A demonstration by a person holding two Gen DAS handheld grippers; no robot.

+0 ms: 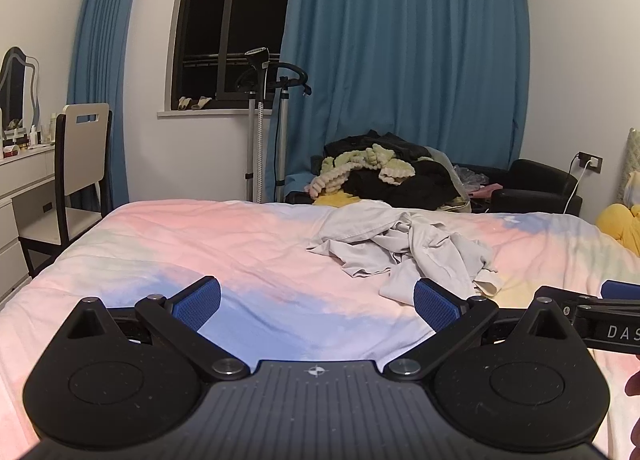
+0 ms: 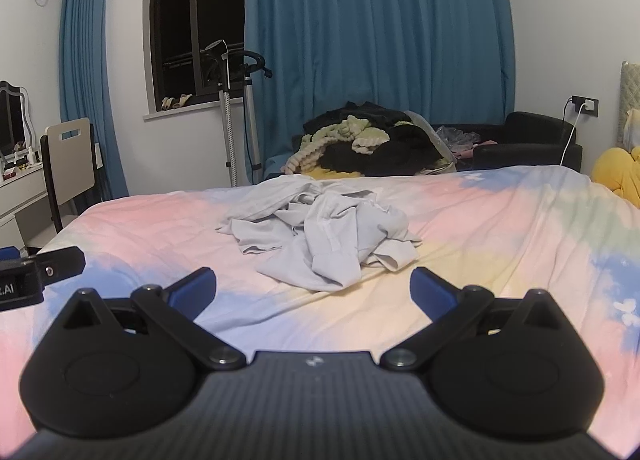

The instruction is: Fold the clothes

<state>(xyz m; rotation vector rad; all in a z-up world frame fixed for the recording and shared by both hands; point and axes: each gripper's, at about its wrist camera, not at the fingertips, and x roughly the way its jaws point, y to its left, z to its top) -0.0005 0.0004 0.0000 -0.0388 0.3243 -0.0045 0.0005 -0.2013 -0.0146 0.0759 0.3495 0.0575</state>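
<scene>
A crumpled light grey garment [image 1: 408, 248] lies in a heap on the bed [image 1: 224, 244], ahead and to the right of my left gripper [image 1: 316, 306]. The left gripper is open and empty, above the bedspread. In the right wrist view the garment [image 2: 320, 236] lies straight ahead on the bed [image 2: 500, 228], just beyond my right gripper [image 2: 312, 290], which is open and empty. Part of the right gripper shows at the right edge of the left wrist view [image 1: 612, 312]. Part of the left gripper shows at the left edge of the right wrist view [image 2: 36, 272].
A pile of dark and pale green clothes [image 1: 384, 172] sits behind the bed's far edge beside a black armchair [image 1: 536, 184]. A garment steamer stand [image 1: 264, 116] is by the window. A chair [image 1: 76, 164] and a white dressing table [image 1: 20, 176] are at left. A yellow plush [image 2: 618, 172] lies at right.
</scene>
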